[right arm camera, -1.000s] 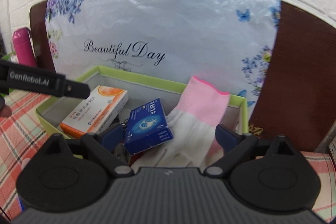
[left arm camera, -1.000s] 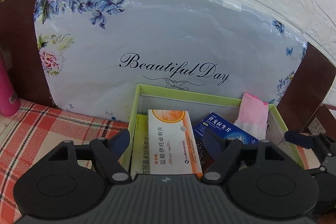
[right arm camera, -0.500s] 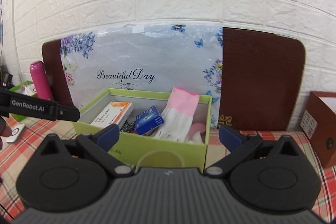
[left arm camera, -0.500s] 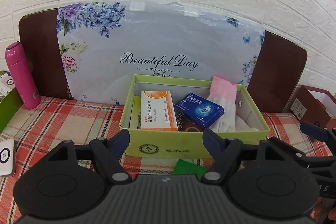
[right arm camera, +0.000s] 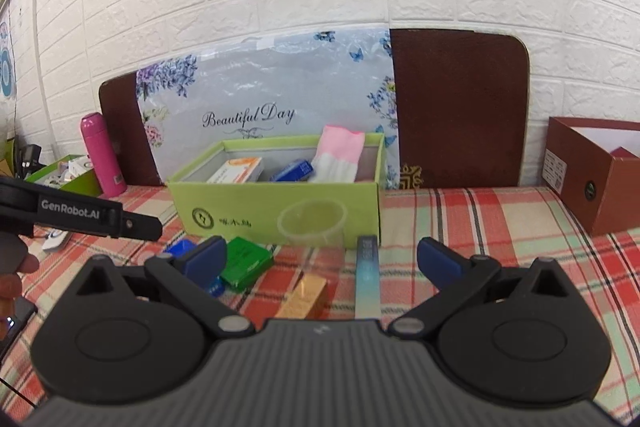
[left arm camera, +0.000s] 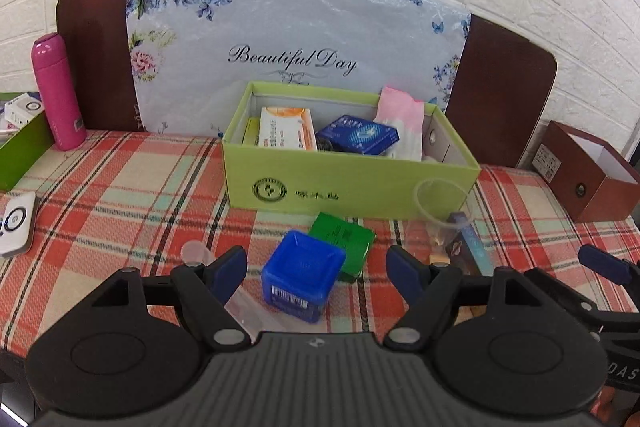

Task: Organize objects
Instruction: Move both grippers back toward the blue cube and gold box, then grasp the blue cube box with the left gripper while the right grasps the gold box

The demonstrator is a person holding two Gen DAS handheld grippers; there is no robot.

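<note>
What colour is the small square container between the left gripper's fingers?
Blue container, with a white label on its near side; clearest in the left wrist view.

Both claws, left point(left arm camera: 316, 267) and right point(right arm camera: 320, 259), pulled back from green box point(left arm camera: 348, 183).

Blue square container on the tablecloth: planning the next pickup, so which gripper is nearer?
Left. The left gripper brackets the blue square container; the right gripper sits off to its right.
</note>
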